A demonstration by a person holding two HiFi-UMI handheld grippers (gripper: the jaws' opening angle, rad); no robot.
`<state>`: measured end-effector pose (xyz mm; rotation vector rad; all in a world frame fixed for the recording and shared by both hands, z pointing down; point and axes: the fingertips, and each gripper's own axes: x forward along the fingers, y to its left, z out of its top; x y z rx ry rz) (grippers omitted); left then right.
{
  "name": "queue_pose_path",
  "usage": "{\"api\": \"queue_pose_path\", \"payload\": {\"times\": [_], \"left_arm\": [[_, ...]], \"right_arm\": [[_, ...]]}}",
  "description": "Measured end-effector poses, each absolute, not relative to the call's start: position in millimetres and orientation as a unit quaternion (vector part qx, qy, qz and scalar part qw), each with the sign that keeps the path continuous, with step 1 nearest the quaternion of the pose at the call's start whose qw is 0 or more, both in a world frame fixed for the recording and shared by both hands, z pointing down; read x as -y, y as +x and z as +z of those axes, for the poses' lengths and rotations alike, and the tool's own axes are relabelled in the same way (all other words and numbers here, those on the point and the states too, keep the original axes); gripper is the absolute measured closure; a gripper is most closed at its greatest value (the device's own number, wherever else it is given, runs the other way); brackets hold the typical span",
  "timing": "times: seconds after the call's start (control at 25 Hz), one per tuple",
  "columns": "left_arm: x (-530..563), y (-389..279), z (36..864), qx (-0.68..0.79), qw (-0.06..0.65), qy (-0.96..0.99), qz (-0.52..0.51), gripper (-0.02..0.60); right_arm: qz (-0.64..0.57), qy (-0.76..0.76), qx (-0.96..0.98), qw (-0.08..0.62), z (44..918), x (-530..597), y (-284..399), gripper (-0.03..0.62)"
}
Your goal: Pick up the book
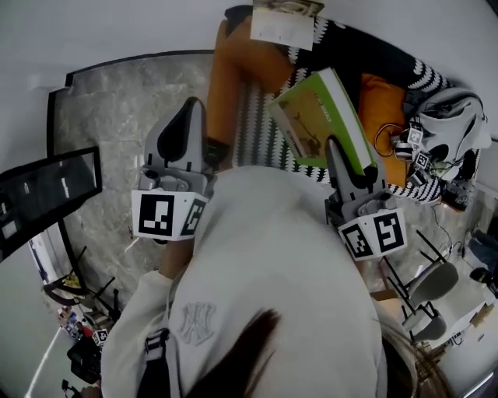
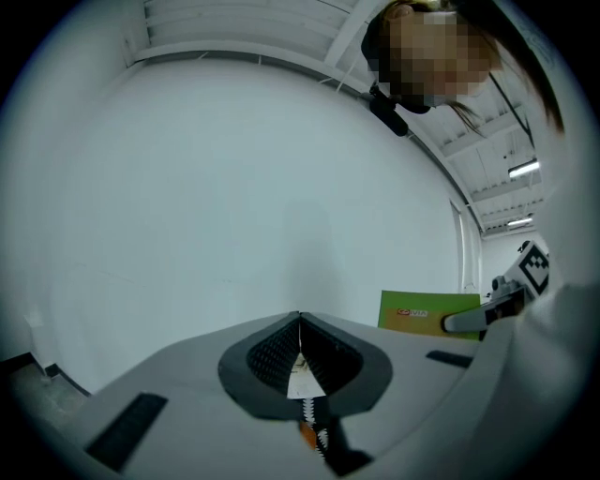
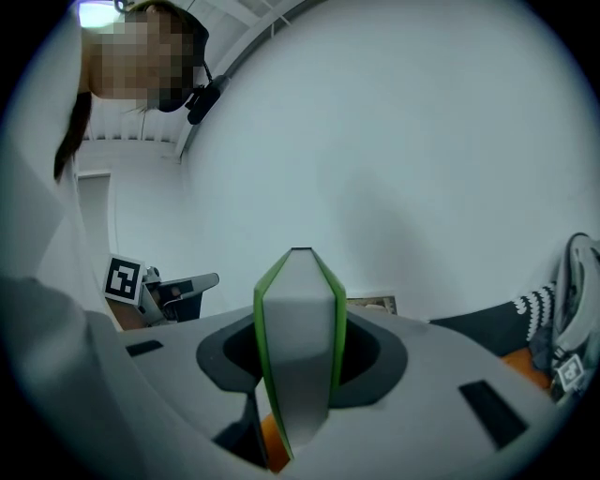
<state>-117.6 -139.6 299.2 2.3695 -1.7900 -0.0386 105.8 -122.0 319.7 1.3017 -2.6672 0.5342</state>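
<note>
The book has green covers and pale page edges. It hangs in the air above the striped blanket, tilted, with my right gripper shut on its lower edge. In the right gripper view the book stands upright between the jaws, page edges toward the camera, and the right gripper clamps both covers. My left gripper is held up at the left, apart from the book, jaws closed tip to tip. The left gripper points at a bare white wall, with the book off to its right.
An orange sofa with a black-and-white striped blanket lies below. A second, pale book rests at the top. A white headset sits at the right, a black screen at the left, chairs at the lower right.
</note>
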Motion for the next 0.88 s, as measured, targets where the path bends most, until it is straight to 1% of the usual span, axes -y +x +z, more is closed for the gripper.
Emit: {"api": "queue_pose_path", "payload": {"times": [0.2, 0.88], "left_arm": [[135, -134, 297, 0.620, 0.080, 0.781, -0.010, 0.572], [132, -136, 294, 0.631, 0.073, 0.773, -0.009, 0.572]], "right_arm": [[0.178, 0.431, 0.882, 0.066, 322, 123, 106, 0.444], [0.182, 0.424, 0.885, 0.067, 323, 127, 106, 0.444]]}}
